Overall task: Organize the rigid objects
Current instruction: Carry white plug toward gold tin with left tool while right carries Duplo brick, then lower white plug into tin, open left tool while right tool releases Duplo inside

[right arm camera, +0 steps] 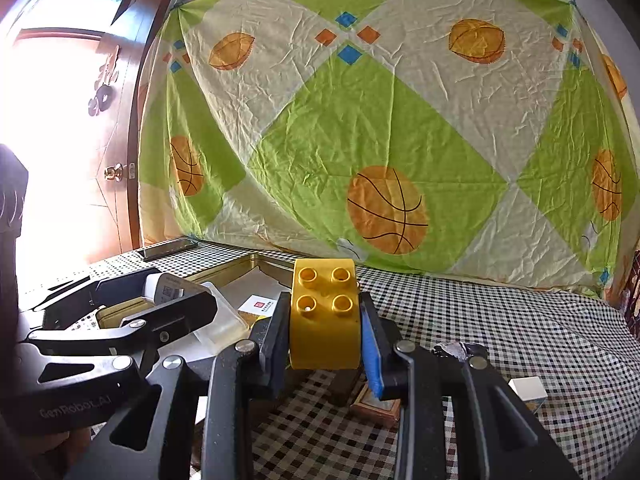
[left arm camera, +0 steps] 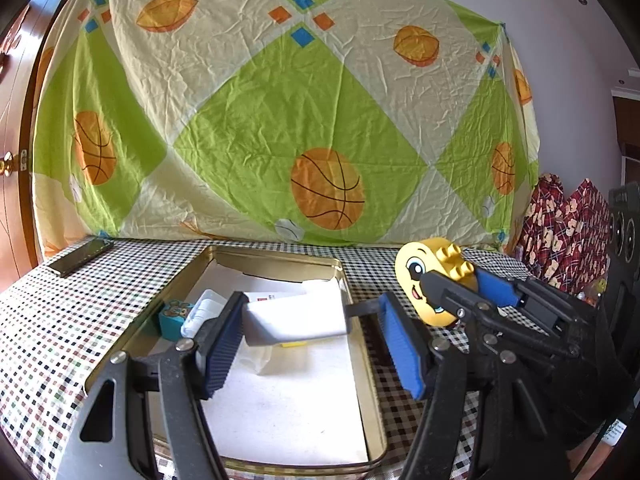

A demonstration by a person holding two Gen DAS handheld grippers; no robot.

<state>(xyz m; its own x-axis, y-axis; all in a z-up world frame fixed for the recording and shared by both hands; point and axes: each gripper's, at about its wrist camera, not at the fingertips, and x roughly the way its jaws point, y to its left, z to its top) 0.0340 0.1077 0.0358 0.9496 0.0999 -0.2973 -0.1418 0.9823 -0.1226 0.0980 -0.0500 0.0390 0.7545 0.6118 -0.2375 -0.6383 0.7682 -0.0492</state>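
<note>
The right gripper (right arm camera: pixel 325 320) was clamped on a yellow studded toy block (right arm camera: pixel 324 316), its black and blue pads pressed against the block's two sides, with the four studs facing the right wrist camera. In the left wrist view that same block (left arm camera: pixel 430 280) showed a printed cartoon face and hung at about three o'clock, above the checked tablecloth (left arm camera: pixel 60 320) and just outside the right rim of the gold tin tray (left arm camera: pixel 280 258).

The left gripper (left arm camera: pixel 316 344) had its jaws standing partly apart. A white rectangular box (left arm camera: pixel 296 316) lay between them over the tray's white lining; the left pad sat against the box's end, but whether the right pad touched it could not be determined, so a grip was not confirmed.

Inside the tray, at roughly nine o'clock of the left gripper, a teal block with an animal picture (left arm camera: pixel 176 318) stood against the left wall, touching a clear plastic piece (left arm camera: pixel 202 312). A dark phone (left arm camera: pixel 80 256) lay on the cloth at ten o'clock, well apart from the tray. A basketball-patterned sheet (left arm camera: pixel 280 120) hung behind the table.
</note>
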